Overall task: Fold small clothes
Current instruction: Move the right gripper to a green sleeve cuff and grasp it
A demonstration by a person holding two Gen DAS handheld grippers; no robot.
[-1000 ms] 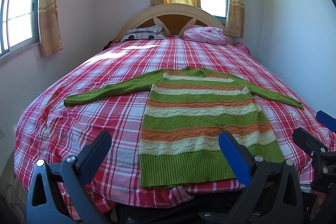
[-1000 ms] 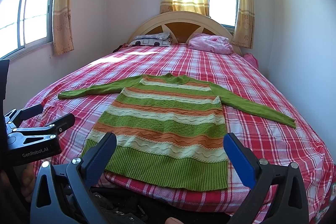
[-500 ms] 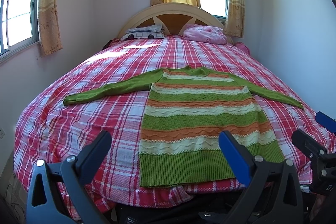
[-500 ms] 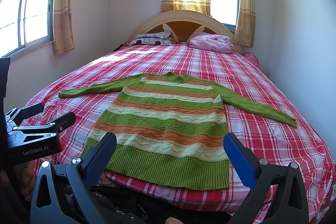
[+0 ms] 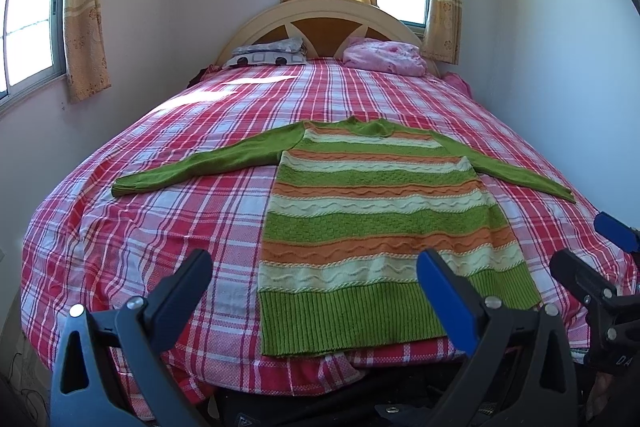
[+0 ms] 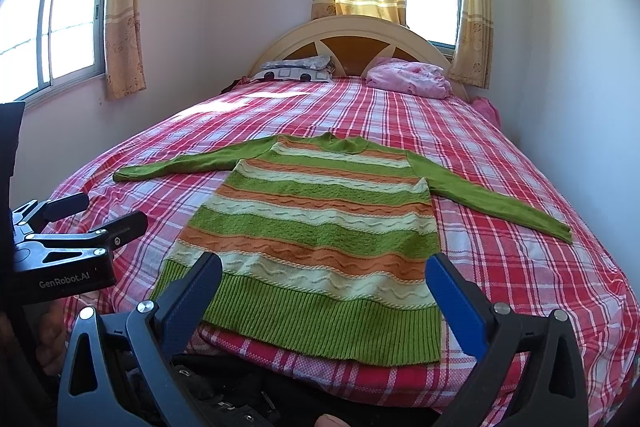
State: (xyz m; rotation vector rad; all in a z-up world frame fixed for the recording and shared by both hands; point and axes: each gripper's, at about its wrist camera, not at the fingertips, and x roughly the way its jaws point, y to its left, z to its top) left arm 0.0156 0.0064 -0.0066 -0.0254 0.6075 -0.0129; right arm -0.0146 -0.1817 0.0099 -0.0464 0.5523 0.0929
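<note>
The left gripper (image 5: 314,291) is held wide open and grips nothing; its fingers hover in the air just before the near edge of the bed (image 5: 140,227), without touching the cloth; the right gripper (image 6: 324,287) is the same, spread wide, empty, above the ribbed hem of the sweater (image 6: 320,211). The sweater, striped in green, orange and cream, lies flat on the red plaid bed, hem toward the near edge, collar toward the headboard (image 6: 360,39); both green sleeves are stretched out to the sides of the body. No fold is made yet, so I judge the task is at its very start: the sleeves must be brought in, then the body folded; all this is left to do.
</note>
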